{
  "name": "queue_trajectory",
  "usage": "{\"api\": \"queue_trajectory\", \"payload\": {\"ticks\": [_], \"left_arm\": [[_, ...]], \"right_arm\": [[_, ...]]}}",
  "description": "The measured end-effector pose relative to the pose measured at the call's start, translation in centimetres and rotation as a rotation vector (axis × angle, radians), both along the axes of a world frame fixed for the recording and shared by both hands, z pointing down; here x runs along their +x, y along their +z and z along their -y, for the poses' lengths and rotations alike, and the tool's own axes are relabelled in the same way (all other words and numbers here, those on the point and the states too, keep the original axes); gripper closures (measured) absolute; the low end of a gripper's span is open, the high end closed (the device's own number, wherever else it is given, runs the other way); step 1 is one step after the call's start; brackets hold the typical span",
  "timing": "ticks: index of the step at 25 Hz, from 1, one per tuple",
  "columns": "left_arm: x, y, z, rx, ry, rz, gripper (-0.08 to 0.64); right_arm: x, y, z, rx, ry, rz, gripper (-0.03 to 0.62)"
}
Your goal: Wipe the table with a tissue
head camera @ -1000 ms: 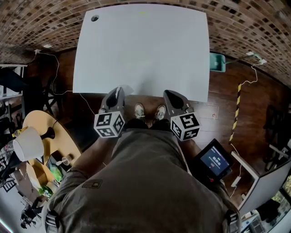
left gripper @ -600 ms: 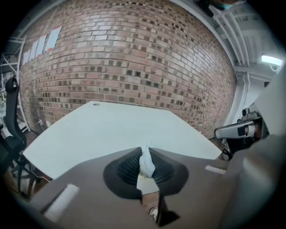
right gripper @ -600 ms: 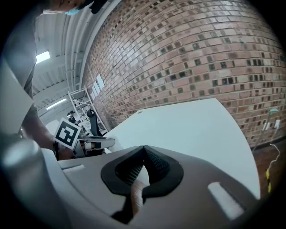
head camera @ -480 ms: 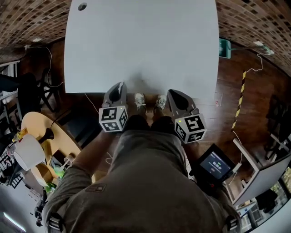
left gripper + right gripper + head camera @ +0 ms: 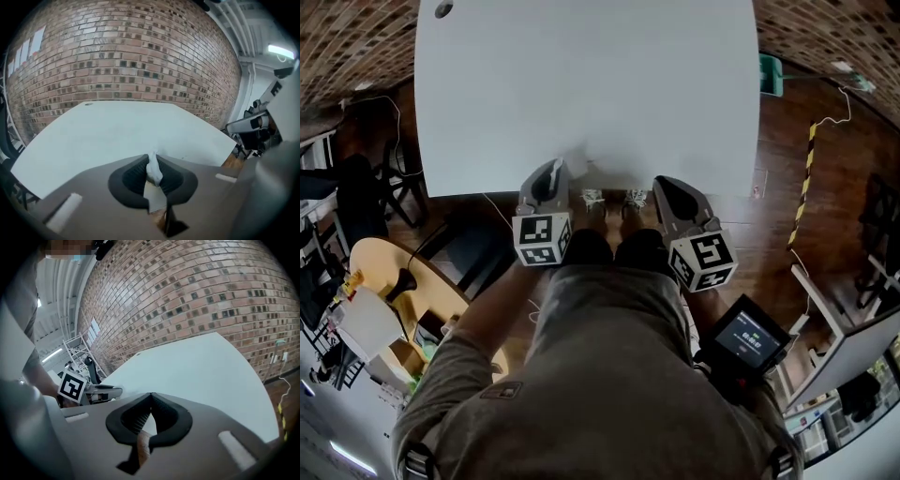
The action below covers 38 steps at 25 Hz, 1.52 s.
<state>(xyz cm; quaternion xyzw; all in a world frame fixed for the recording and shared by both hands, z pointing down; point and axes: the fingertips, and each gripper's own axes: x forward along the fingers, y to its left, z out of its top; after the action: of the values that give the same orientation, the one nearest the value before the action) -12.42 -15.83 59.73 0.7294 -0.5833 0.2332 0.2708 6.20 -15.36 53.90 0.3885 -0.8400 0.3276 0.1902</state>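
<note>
The white bench (image 5: 581,84) stands on a dark wooden floor (image 5: 825,187) beside a brick wall (image 5: 356,37). A round cable hole (image 5: 443,9) sits in its far left corner.

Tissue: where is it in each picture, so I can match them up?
Head view: a small white bit at the table's near edge, beside the left gripper's tip; faint against the white top.
Left gripper view: low centre, pinched between the jaws.
Right gripper view: cannot pick it out; the left gripper shows at the left.
Shared landmark: the white table, in all three.
</note>
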Motion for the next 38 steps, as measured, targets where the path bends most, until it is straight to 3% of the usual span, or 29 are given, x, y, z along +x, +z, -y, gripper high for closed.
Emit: {"api": "queue_trajectory", "payload": {"ticks": [21, 28, 38], "left_arm": [[11.2, 1.1, 2.3, 0.037, 0.301, 0.089, 0.532], [10.1, 1.1, 2.1, 0.031, 0.272, 0.094, 0.532], [2.2, 0.3, 1.2, 0.019, 0.096, 0.154, 0.532]], "right_arm": [[5.5, 1.0, -0.3, -0.018, 0.117, 0.018, 0.58], [4.7, 1.1, -0.1, -0.019, 0.089, 0.021, 0.58], [1.8, 0.9, 0.3, -0.02, 0.013, 0.034, 0.58]]}}
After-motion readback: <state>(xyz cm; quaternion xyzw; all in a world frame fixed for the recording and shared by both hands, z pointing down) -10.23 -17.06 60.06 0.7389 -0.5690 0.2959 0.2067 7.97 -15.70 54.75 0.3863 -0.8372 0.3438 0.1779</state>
